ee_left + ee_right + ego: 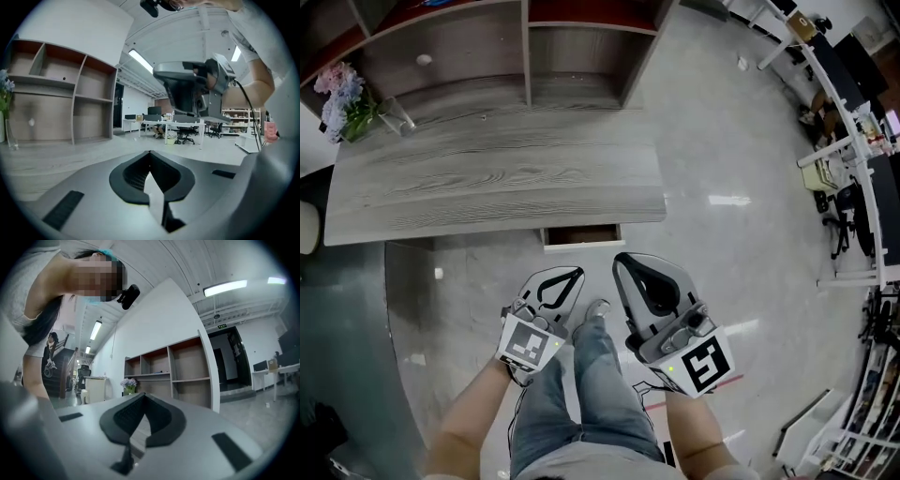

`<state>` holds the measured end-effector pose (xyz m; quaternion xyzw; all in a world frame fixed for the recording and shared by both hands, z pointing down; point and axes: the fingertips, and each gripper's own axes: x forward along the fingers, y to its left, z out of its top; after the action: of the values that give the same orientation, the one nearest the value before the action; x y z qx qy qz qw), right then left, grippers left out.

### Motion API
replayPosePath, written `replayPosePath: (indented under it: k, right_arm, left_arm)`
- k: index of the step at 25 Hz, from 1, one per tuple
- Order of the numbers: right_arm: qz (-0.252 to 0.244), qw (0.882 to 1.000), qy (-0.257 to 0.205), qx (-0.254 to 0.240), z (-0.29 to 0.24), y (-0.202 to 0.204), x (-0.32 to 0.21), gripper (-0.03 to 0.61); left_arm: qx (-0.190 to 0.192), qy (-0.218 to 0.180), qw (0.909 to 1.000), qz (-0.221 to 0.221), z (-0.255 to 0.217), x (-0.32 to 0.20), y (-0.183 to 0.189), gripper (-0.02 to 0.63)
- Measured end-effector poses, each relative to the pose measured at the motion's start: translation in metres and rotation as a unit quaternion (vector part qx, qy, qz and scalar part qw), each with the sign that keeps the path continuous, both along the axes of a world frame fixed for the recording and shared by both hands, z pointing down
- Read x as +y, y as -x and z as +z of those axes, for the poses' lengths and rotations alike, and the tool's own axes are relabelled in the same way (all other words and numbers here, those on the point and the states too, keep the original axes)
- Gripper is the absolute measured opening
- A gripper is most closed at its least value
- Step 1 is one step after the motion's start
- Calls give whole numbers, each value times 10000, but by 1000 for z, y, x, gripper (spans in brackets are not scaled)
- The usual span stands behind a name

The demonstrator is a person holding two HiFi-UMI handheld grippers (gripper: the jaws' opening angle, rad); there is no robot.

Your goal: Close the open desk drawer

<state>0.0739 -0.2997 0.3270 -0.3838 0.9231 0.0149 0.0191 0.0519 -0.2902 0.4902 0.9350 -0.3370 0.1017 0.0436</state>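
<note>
Drawer (581, 234) ajar beneath desk (487, 178), just ahead of left gripper (572, 273) and right gripper (622, 259) (both pressed together, empty)

The drawer (582, 235) juts from the front edge of the tabletop (487, 183) at 12 o'clock; flowers (342, 98) stand on it at 10 o'clock.

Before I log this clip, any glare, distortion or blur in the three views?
Head view: sharp, lamp glare on the glossy floor, open drawer clear. Left gripper view: heavy fisheye, dark corners. Right gripper view: same bending, ceiling lamp blown out, a mosaic patch at top left.
</note>
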Motion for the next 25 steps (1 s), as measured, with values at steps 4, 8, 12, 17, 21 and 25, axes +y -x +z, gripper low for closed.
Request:
replayPosePath:
  k: [4, 8, 12, 17, 21, 25]
  right_arm:
    - [-52, 10000, 44, -43, 26, -4, -16, 8]
    - [-92, 9998, 136, -114, 39, -9, -24, 8]
    - [-73, 9997, 151, -154, 53, -22, -24, 8]
    - [-89, 9995, 244, -174, 67, -28, -25, 9]
    - [-75, 9992, 307, -232, 76, -33, -26, 9]
    - [-66, 9992, 328, -238, 81, -34, -30, 9]
  left_arm:
    - [-51, 196, 9997, -113, 43, -11, -3, 11]
    - [-135, 370, 9987, -308, 76, -24, 0, 11]
    - [-248, 453, 9976, -458, 112, -31, -5, 11]
    - [-287, 571, 9956, -679, 138, -41, -3, 9]
    - [-348, 617, 9943, -800, 154, -48, -2, 11]
    - [-324, 624, 9945, -773, 159, -50, -8, 11]
